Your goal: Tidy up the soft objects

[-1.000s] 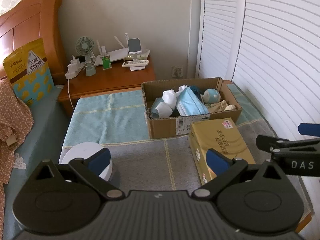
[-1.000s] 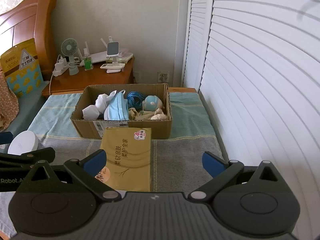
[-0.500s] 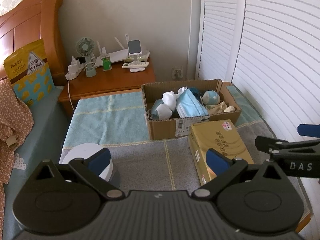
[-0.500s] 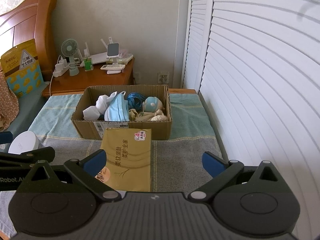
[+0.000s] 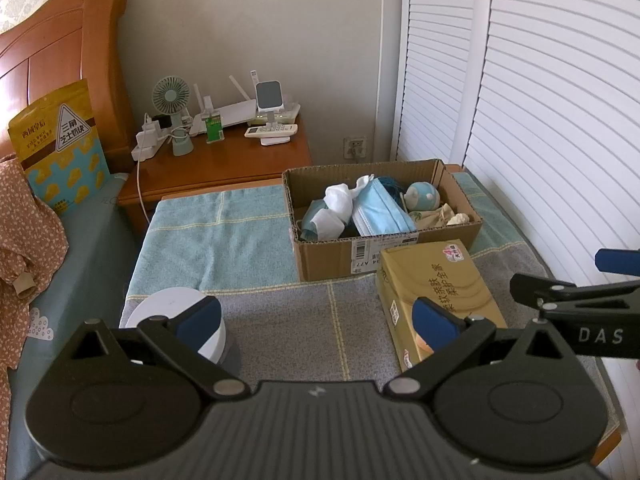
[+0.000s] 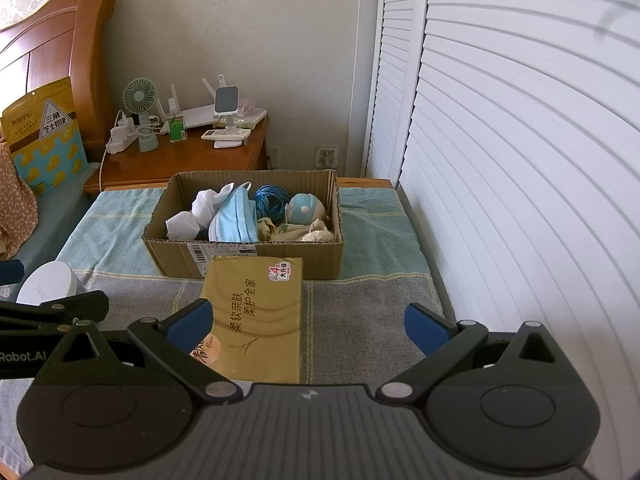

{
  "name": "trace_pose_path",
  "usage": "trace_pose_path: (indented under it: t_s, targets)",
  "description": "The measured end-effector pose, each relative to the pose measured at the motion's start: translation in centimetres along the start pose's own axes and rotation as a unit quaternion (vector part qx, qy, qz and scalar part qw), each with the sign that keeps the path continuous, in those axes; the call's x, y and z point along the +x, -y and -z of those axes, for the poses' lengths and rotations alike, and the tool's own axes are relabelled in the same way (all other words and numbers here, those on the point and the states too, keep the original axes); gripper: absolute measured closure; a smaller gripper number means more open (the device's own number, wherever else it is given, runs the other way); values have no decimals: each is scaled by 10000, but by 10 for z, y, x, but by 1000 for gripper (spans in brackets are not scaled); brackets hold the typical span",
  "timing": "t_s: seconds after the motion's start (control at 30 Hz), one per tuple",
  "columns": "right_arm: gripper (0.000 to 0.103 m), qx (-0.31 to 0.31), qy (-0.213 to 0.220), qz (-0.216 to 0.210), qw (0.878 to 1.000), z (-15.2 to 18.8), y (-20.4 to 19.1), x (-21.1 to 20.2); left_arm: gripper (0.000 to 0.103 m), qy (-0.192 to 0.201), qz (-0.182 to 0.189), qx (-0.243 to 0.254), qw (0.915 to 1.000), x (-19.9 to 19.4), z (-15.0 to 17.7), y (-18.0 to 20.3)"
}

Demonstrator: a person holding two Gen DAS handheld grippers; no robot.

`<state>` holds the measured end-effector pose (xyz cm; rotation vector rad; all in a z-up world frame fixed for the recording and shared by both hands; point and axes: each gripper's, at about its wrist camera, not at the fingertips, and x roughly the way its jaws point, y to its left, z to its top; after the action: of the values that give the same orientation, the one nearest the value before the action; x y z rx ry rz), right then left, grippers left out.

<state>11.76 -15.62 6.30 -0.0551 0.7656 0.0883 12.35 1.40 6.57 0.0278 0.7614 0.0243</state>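
Note:
A cardboard box [image 5: 460, 236] [image 6: 248, 254] sits on the towel-covered surface and holds white socks [image 5: 338, 204] [image 6: 204, 208], a stack of blue face masks [image 5: 380, 212] [image 6: 236, 220], blue cord [image 6: 270, 200], a small blue ball toy [image 5: 424, 197] [image 6: 303, 208] and beige cloth [image 6: 296, 234]. A yellow tissue pack [image 5: 436, 292] [image 6: 256, 312] lies in front of the box. My left gripper [image 5: 316, 316] is open, low over the grey towel, with nothing between its fingers. My right gripper [image 6: 308, 322] is open over the tissue pack's near end.
A white round container [image 5: 176, 316] [image 6: 48, 286] stands at the near left. A wooden nightstand [image 5: 224, 160] with a fan, chargers and a remote stands behind. White louvered doors [image 6: 520, 160] run along the right. A yellow snack bag [image 5: 60, 140] leans on the headboard.
Both grippers have drawn back slightly, so the box and tissue pack sit a little lower in view. Both stay open.

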Motion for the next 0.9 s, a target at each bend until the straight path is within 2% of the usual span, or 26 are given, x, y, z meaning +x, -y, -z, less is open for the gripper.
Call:
trace_pose_path:
  t_s: [0.9]
  targets:
    - [0,17,-20,23,10000,2,3,-1,2,-27,18,40,10000,-1,1,3]
